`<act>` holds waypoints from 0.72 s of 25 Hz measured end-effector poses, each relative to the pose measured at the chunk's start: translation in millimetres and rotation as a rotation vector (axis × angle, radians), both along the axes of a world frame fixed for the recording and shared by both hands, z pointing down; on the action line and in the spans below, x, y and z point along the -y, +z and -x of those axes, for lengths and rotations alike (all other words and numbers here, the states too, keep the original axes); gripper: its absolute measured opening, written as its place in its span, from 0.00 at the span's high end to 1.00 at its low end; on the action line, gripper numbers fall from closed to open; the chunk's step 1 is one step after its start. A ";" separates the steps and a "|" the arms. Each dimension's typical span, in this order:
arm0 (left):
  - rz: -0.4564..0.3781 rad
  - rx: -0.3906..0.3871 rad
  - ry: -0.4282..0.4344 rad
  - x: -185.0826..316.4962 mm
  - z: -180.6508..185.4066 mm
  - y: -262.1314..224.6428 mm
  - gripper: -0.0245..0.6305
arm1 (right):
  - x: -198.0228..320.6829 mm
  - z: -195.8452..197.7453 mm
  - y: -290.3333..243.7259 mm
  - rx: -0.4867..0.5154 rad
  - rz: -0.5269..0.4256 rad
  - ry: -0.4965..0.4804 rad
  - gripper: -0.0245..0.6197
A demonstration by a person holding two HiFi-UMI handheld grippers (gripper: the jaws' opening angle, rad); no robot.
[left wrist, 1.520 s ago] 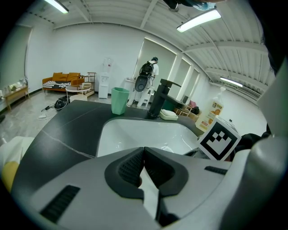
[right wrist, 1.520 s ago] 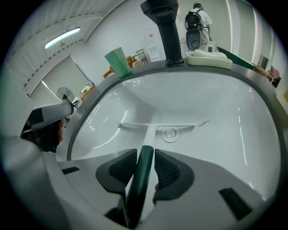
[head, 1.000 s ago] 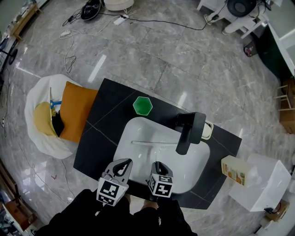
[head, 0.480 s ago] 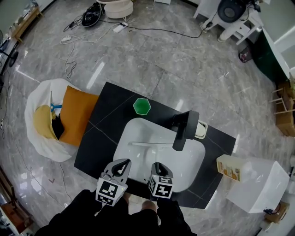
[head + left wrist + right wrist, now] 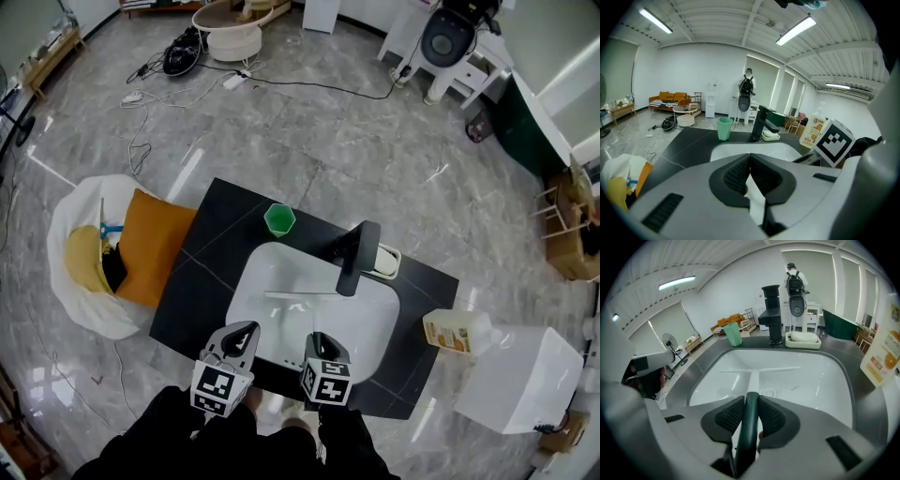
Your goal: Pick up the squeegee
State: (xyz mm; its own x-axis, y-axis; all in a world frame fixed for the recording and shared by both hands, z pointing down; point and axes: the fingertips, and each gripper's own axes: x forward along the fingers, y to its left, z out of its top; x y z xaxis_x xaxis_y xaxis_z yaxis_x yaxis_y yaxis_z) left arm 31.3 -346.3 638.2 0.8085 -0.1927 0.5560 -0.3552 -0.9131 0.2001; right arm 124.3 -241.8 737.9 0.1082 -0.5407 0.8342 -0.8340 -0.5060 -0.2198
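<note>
Flooring of grey marble (image 5: 375, 141) is seen around a black bench (image 5: 202, 258), into which a white sink (image 5: 267, 272) is set. A white sack (image 5: 80, 300) holding an orange cushion (image 5: 155, 234) is seen on the floor at the bench's left end, and an orange-labelled bottle (image 5: 457, 331) near its right end. A black faucet (image 5: 354, 258) is mounted at the sink's far rim, with a soap dish (image 5: 384, 262) just beside it.

At the near edge, two claws are held side by side. The left claw (image 5: 750, 157) is pressed together on nothing. The right claw (image 5: 751, 399) is clamped on the dark green handle of the squeegee (image 5: 752, 380), whose white blade is stretched crosswise over the basin; whether it touches the basin cannot be told.

A green cup (image 5: 278, 219) is seen upright on the bench beyond the sink's far left corner.
</note>
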 end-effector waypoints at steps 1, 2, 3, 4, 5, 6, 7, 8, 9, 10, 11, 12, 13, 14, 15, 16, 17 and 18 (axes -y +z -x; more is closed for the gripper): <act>-0.005 -0.007 -0.002 -2.8 1.8 -5.7 0.93 | -3.0 0.7 -6.6 -0.008 -0.005 -0.001 0.79; -0.010 -0.014 -0.003 -5.7 3.1 -11.3 0.93 | -6.0 0.9 -13.0 -0.016 -0.010 -0.002 0.79; -0.017 -0.022 -0.003 -8.5 3.9 -16.7 0.93 | -8.8 0.5 -19.0 -0.025 -0.015 -0.002 0.79; -0.023 -0.030 -0.004 -11.3 4.6 -21.8 0.93 | -11.4 -0.1 -24.5 -0.033 -0.021 -0.002 0.79; -0.029 -0.038 -0.004 -14.3 5.5 -26.9 0.93 | -14.1 -0.5 -29.9 -0.041 -0.027 -0.001 0.79; -0.034 -0.044 -0.004 -17.7 6.7 -32.1 0.93 | -17.1 -0.6 -35.5 -0.048 -0.032 -0.002 0.79; -0.040 -0.050 -0.005 -21.2 8.0 -37.7 0.93 | -20.3 -0.6 -41.6 -0.056 -0.037 -0.003 0.79; -0.045 -0.055 -0.006 -24.8 9.3 -43.8 0.93 | -23.7 -0.7 -48.3 -0.063 -0.043 -0.004 0.79; -0.050 -0.060 -0.008 -28.5 10.5 -50.4 0.93 | -27.2 -0.7 -55.4 -0.069 -0.049 -0.004 0.79; -0.056 -0.066 -0.010 -32.1 11.6 -57.1 0.93 | -30.8 -0.8 -62.7 -0.075 -0.055 -0.004 0.79; -0.061 -0.073 -0.013 -35.6 12.7 -63.4 0.93 | -34.3 -0.9 -69.7 -0.082 -0.062 -0.004 0.79; -0.067 -0.079 -0.015 -39.1 13.9 -69.1 0.93 | -37.9 -0.9 -76.1 -0.089 -0.069 -0.004 0.79; -0.073 -0.085 -0.018 -42.9 15.3 -74.0 0.93 | -41.6 -0.5 -81.6 -0.095 -0.076 -0.004 0.79; -0.078 -0.092 -0.020 -47.1 16.9 -78.0 0.93 | -45.7 0.2 -86.4 -0.102 -0.083 -0.004 0.79; -0.084 -0.098 -0.021 -51.9 18.6 -81.6 0.93 | -50.3 1.1 -90.9 -0.108 -0.090 -0.005 0.79; -0.091 -0.103 -0.023 -57.0 20.3 -85.0 0.93 | -55.5 1.8 -95.4 -0.115 -0.098 -0.006 0.79; -0.099 -0.108 -0.025 -62.4 21.8 -88.5 0.93 | -61.1 2.2 -100.2 -0.122 -0.106 -0.006 0.79; -0.108 -0.113 -0.027 -67.8 23.2 -92.1 0.93 | -66.8 2.2 -105.3 -0.129 -0.115 -0.007 0.79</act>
State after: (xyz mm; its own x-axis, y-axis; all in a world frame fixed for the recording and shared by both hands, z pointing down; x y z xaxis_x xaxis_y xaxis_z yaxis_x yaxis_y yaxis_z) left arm 8.1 -278.5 546.2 0.8584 -0.2692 0.4367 -0.3611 -0.9217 0.1416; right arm 122.1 -175.0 632.6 0.2065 -0.6330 0.7461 -0.8625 -0.4779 -0.1667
